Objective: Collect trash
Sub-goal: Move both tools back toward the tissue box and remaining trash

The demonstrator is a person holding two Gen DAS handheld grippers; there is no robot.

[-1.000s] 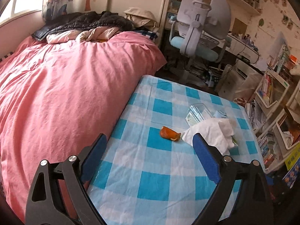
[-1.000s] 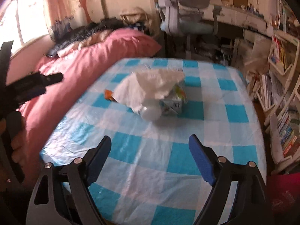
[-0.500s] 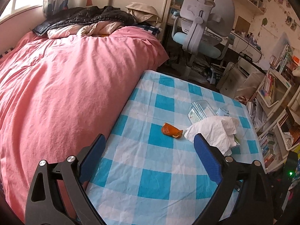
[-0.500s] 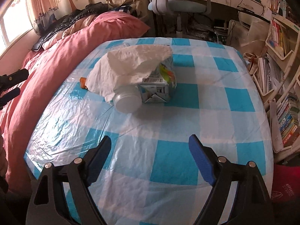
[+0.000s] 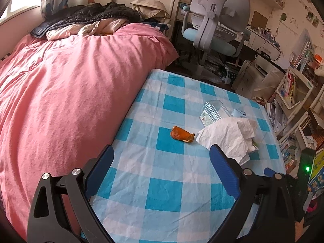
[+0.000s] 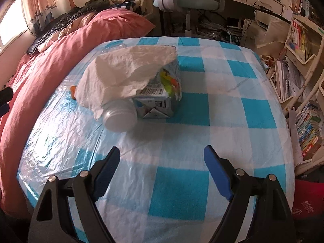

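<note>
On the blue-and-white checked table (image 5: 168,192) (image 6: 182,184) lies a small heap of trash. A crumpled white tissue (image 5: 228,137) (image 6: 125,70) drapes over a drink carton (image 6: 162,99) and a white plastic bottle (image 6: 119,117) lying on its side. An orange peel (image 5: 182,135) (image 6: 72,90) lies beside the tissue, and a clear plastic container (image 5: 212,111) behind it. My left gripper (image 5: 162,156) is open above the table's near edge, short of the peel. My right gripper (image 6: 162,156) is open too, nothing between its fingers, a little short of the bottle and carton.
A bed with a pink duvet (image 5: 70,81) borders the table on the left. Behind the table stand a grey office chair (image 5: 216,20) and a cluttered desk. Shelves of books (image 6: 303,60) line the right side, and a red bag (image 6: 307,200) sits low on the right.
My right gripper has come forward and down toward the trash heap, which now looks larger and nearer. The left view has shifted only slightly. Both stay open.
</note>
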